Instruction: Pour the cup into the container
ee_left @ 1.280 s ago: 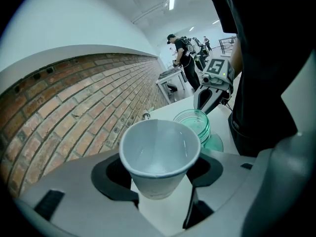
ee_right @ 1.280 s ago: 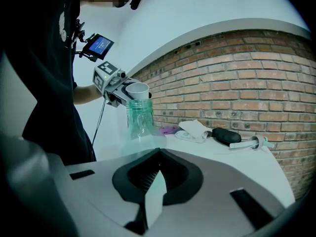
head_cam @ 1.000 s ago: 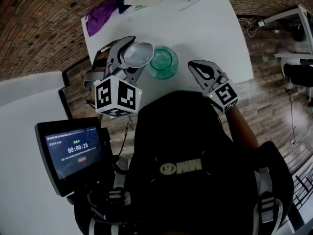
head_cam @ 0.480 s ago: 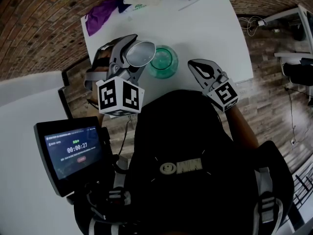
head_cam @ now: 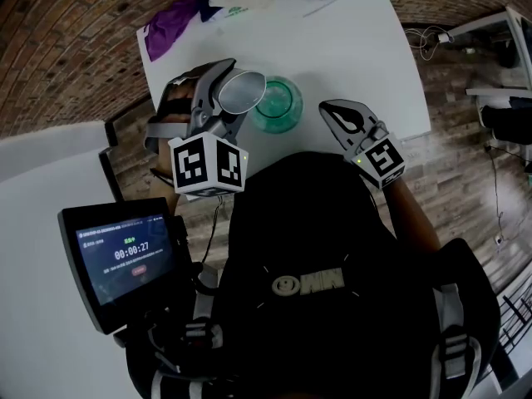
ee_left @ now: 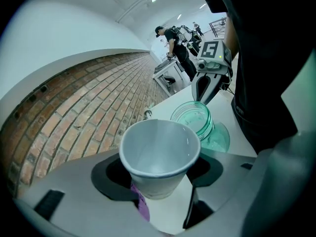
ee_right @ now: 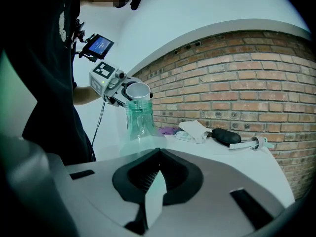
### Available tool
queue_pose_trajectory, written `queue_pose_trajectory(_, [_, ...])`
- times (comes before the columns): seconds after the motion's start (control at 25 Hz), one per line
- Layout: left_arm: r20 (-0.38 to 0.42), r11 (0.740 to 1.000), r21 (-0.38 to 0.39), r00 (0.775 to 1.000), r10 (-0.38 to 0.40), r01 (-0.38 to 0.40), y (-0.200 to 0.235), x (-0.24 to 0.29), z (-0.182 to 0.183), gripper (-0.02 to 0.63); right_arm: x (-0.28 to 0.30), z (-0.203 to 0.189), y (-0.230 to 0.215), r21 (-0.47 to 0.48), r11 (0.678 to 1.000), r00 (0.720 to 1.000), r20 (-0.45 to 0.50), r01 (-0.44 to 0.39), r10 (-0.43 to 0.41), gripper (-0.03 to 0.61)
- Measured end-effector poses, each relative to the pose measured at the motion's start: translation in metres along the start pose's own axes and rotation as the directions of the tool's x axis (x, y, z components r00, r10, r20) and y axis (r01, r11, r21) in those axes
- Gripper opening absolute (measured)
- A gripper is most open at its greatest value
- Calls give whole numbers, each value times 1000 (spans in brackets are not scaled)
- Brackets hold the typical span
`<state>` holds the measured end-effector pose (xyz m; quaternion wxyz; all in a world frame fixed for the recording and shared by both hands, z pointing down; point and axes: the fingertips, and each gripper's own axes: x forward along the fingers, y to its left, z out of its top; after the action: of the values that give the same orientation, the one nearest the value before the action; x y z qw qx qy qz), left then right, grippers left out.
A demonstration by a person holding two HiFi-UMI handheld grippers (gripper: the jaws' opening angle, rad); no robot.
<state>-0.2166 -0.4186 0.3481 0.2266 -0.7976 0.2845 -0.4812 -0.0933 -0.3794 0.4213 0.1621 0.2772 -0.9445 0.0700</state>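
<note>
Left gripper (ee_left: 157, 176): jaws about half open and clamped on the paper cup (ee_left: 159, 152), one pad on each side of its lower wall.
Cup spot: it's up off the table (head_cam: 349, 48), right beside the rim of the green jar (head_cam: 278, 105), on the jar's left in the head view.
Progress: pickup and carry are done. The inside of the cup looks bare, no contents I can spot, so my guess is the pour is over or nearly so. Can't tell what's inside the jar.
What's left: probably just putting the cup back down.
Left hand pose: angled down toward the jar, cup mouth leaning at the jar opening.
Right gripper (head_cam: 339, 116): jaws shut, holding nothing, parked just right of the jar without touching it.
</note>
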Motion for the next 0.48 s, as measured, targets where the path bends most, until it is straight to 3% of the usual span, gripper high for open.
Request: queue_pose_trajectory(0.48, [-12, 999, 34, 1000, 6, -6, -2, 1, 1, 302, -1, 1, -1, -1, 1000, 1000, 2, 5, -5, 5])
